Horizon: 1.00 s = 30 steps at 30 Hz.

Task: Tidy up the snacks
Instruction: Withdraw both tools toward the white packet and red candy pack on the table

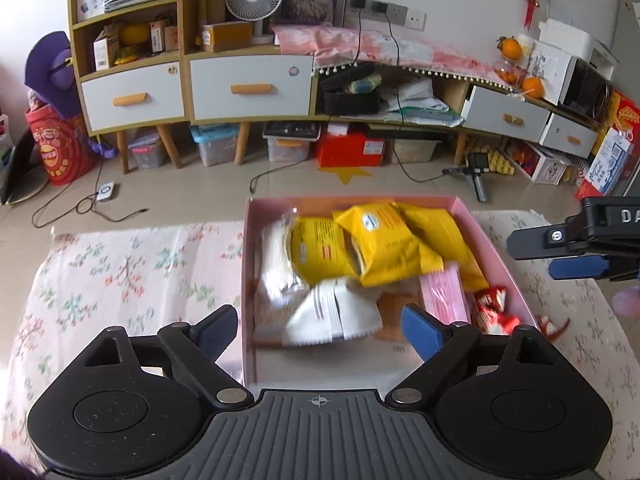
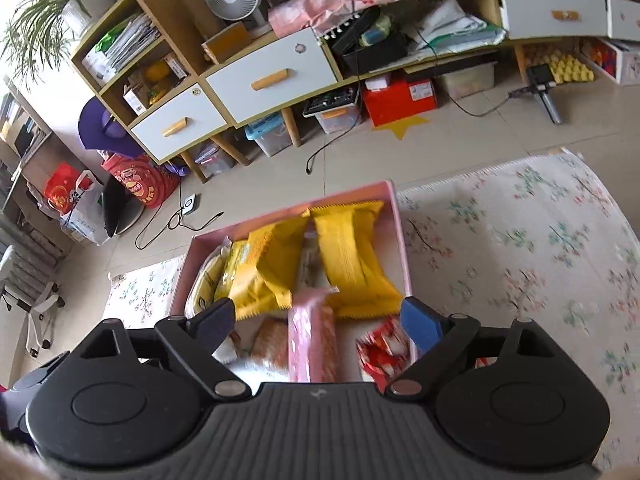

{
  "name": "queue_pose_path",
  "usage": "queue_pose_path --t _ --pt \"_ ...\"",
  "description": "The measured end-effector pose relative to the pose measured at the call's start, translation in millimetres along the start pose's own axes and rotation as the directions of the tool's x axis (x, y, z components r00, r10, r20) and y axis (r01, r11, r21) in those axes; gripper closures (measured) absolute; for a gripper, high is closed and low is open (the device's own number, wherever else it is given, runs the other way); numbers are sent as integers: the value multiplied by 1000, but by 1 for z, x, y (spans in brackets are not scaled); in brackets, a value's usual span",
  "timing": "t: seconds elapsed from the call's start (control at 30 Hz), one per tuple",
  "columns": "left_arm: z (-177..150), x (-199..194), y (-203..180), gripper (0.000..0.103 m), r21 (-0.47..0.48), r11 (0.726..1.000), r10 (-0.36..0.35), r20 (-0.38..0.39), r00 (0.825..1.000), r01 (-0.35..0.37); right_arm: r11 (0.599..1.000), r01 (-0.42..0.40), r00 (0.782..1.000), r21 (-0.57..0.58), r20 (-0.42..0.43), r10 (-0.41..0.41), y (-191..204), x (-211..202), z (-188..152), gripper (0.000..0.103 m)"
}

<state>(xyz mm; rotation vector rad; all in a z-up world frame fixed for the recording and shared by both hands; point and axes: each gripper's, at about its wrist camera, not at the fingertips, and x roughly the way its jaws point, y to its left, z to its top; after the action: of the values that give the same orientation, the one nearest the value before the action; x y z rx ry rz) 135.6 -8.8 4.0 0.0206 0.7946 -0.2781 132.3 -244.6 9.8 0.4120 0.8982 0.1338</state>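
A pink box on a floral cloth holds snack packets: yellow packets, a white packet, a pink packet and red wrappers. My left gripper hangs open above the box's near end, and the blurred white packet lies between its jaws without touching them. My right gripper is open over the box too, with the blurred pink packet between its fingers, apart from the pads. The right gripper also shows at the right edge of the left wrist view.
The floral cloth spreads on both sides of the box. Beyond it is tiled floor with cables, a low cabinet with drawers, storage bins under it and a small tripod.
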Motion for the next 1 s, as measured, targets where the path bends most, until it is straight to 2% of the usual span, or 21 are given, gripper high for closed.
queue_pose_path --t 0.1,0.37,0.6,0.73,0.9,1.0 --pt "-11 -12 -2 8 -15 1000 -11 4 1000 11 1000 -3 1000 8 -5 3 -7 -10 -8 11" --pt "-36 -34 -13 5 -34 999 -19 -5 1000 19 1000 15 1000 -12 -12 -15 -16 -31 -33 7" --pt "-60 -42 -15 3 -70 997 -26 -19 999 25 995 54 999 -79 1 -54 -12 -42 -53 6" --pt "-75 -41 -12 3 -105 994 -22 -22 999 20 992 46 999 -118 24 -44 -13 -45 -68 4" --pt "-94 -36 -13 2 -158 987 -23 10 1000 24 988 15 1000 -154 19 -12 -17 -39 -84 3" --pt "-101 -33 -16 2 -149 988 -33 22 999 35 979 8 1000 -202 27 -3 -17 -41 -92 3"
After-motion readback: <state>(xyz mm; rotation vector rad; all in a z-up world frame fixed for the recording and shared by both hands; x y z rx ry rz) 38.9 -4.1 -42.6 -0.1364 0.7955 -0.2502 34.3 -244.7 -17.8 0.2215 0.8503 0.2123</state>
